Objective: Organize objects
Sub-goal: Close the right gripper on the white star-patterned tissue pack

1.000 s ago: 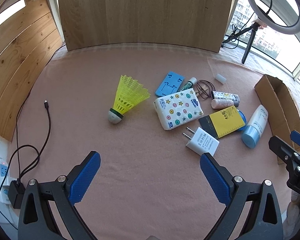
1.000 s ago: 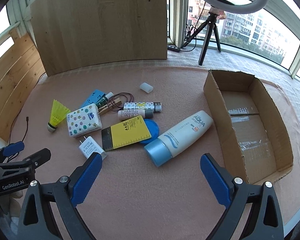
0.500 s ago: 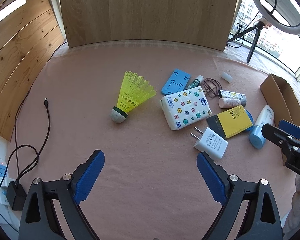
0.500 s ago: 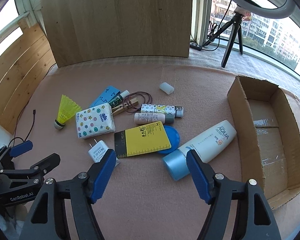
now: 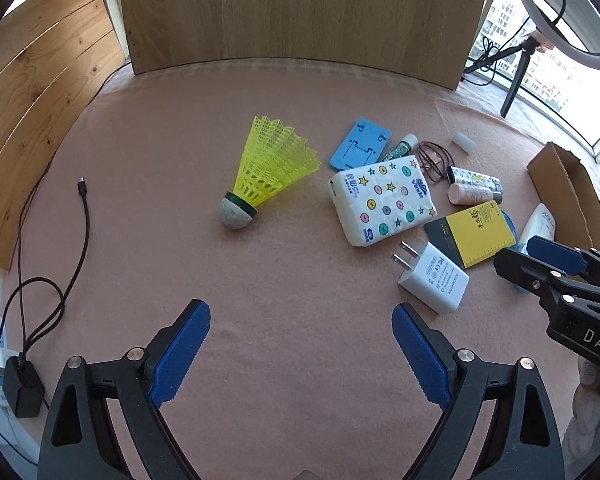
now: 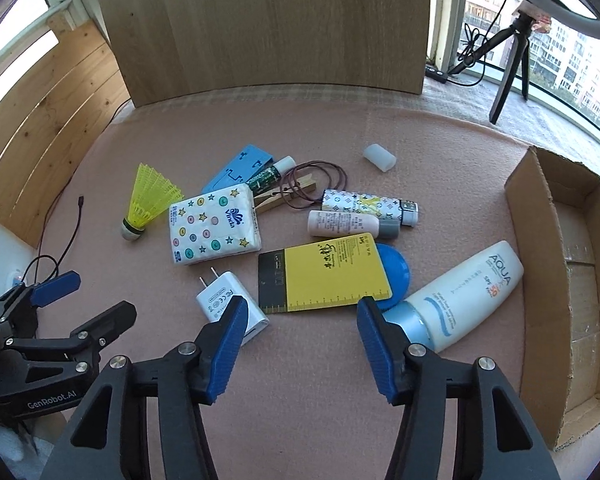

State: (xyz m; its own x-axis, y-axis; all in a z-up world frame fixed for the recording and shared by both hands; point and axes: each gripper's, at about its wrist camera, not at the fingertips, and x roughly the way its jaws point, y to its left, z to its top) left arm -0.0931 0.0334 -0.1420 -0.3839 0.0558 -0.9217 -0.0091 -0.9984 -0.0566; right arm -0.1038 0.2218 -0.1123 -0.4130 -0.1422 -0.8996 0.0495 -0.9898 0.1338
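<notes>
Ahead of the right gripper [image 6: 300, 320], whose closing jaws pinch nothing yet, lies the yellow card [image 6: 324, 276], the tube [image 6: 460, 296] just right, probably narrowing to fit it. Beside it, the left gripper [image 5: 300, 332] hangs spread, the box [image 6: 572, 280] rightward awaiting items.

Daylight enters from the windows [image 6: 560, 52] at my upper right and lights both views evenly and brightly. The sky there is overexposed to near white. The pink mat [image 5: 300, 280] shows no glare. Shadows are soft and short: a faint one lies beside the shuttlecock [image 5: 266, 178] and under my blue pads [image 6: 230, 344]. Focus is sharp across the centre. Fisheye distortion bends the wooden panels [image 5: 32, 100] and the cardboard box [image 6: 580, 280] toward the rim. The corners fall off to black vignette.
</notes>
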